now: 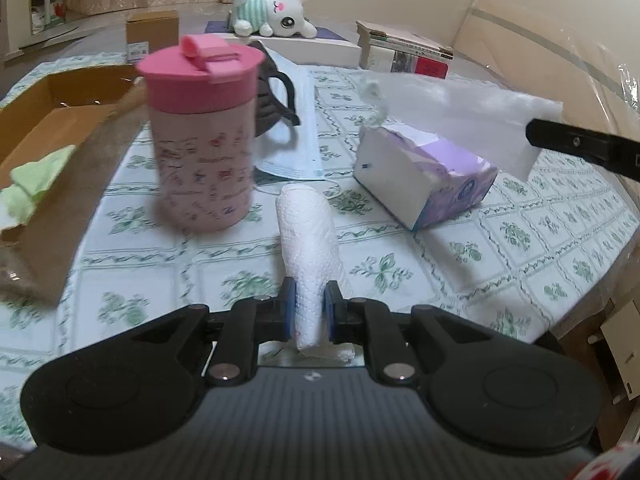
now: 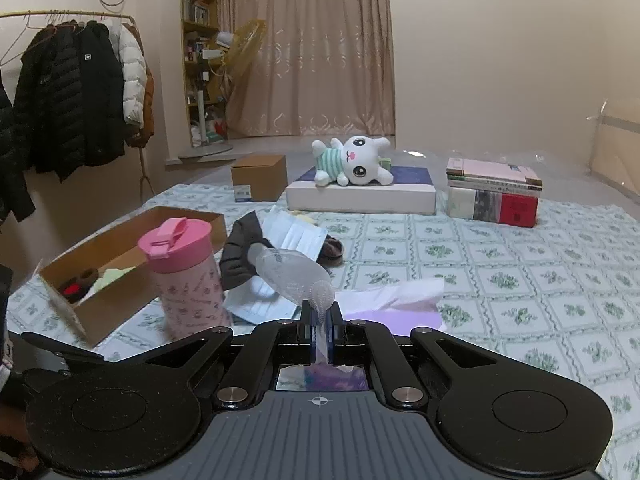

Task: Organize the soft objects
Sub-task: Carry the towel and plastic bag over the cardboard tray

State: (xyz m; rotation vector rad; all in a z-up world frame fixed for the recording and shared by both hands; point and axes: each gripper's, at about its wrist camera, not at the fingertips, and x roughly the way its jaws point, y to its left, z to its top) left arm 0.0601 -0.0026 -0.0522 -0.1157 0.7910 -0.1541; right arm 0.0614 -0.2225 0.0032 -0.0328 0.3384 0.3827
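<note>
While left tongs (image 1: 311, 314) clamp paper towel (image 1: 308, 240), right tongs (image 2: 320, 326) pinch tissue (image 2: 394, 294).

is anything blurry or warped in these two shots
Left wrist view: the pink cup and cardboard box are smeared by motion blur, the plush sharper; the table edge bows from the fisheye. Right wrist view: mostly crisp, the held tissue slightly soft; even indoor light, no glare.
</note>
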